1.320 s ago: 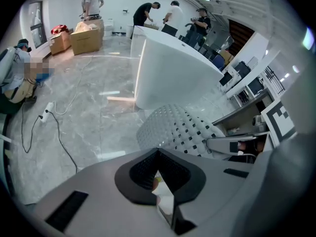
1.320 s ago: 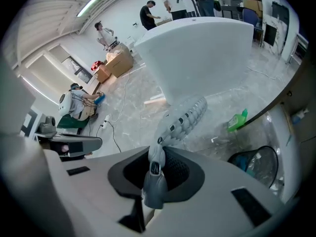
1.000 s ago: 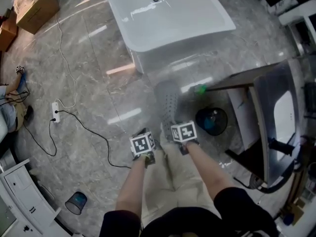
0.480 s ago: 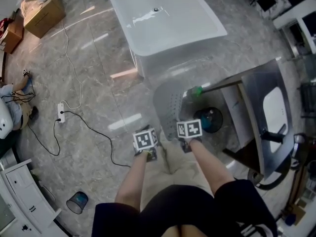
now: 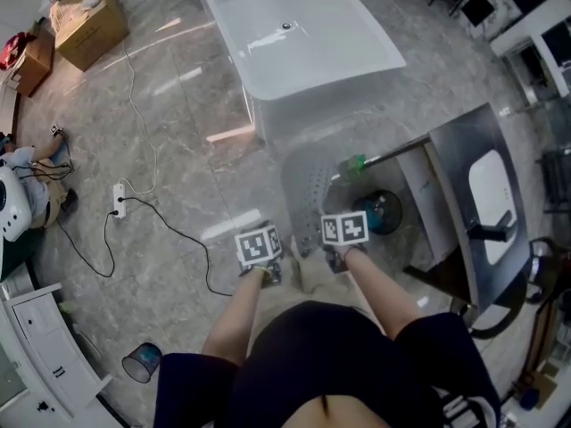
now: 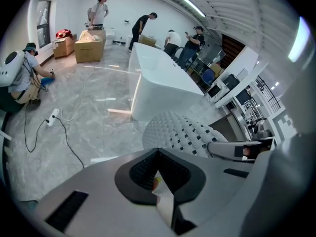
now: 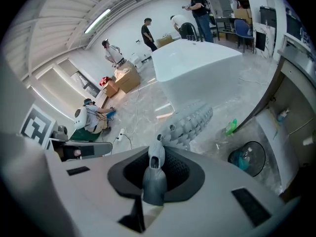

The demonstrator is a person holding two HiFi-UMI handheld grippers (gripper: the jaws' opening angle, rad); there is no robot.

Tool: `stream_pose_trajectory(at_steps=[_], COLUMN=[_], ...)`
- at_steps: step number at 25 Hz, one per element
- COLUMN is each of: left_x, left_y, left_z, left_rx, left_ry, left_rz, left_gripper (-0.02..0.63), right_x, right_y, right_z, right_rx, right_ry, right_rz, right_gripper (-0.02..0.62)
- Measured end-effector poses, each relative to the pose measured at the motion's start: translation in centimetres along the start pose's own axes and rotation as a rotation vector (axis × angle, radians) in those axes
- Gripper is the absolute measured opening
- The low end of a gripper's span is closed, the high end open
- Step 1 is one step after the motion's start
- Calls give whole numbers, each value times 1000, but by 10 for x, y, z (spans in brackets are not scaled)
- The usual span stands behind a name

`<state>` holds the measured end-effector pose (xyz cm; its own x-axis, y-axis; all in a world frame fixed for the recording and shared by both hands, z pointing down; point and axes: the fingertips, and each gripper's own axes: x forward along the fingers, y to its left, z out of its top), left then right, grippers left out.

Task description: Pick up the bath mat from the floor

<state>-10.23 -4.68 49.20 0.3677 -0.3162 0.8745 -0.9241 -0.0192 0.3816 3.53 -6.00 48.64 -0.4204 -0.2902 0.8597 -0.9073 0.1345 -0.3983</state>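
Well, the grey, perforated bath mat (image 5: pixel 310 185) is up by its near edge, sagging forward over the marble floor (image 5: pixel 178 150) toward the white bathtub (image 5: pixel 299 34). I can't tell whether its far end is clear of the floor. The left gripper (image 6: pixel 159 181) and right gripper (image 7: pixel 154 174) each pinch that edge tight, one at each side, probably so the floppy sheet hangs spread rather than folding.

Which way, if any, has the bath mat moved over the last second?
Yes: the bath mat has spread to the right, its far edge now closer to the green bottle.
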Motion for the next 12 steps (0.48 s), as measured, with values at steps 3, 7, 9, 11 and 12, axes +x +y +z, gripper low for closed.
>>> stream_pose_trajectory(at_steps=[3,7,9,11,12], left_x=[-12,-27,-33,-38,-40], left_y=[3,1,0,0,-1], left_z=[-4,-8,-10,-12,-13], left_rx=[6,17,16,12,8], left_ry=[-3,-20,-30,-43,-51], left_rz=[2,-3,-7,-6,-5], left_gripper=[-9,-9,-9,-9,-9], right_x=[-13,-26,-32,-38,-40], right_y=[11,23,28,31,32], right_z=[-1,-4,-5,-5,-6], right_rx=[10,7,1,-3,-7], right_ry=[-21,-45,-53,-61,-65], right_rz=[16,33,39,41,43], right_gripper=[54,54,54,54,54])
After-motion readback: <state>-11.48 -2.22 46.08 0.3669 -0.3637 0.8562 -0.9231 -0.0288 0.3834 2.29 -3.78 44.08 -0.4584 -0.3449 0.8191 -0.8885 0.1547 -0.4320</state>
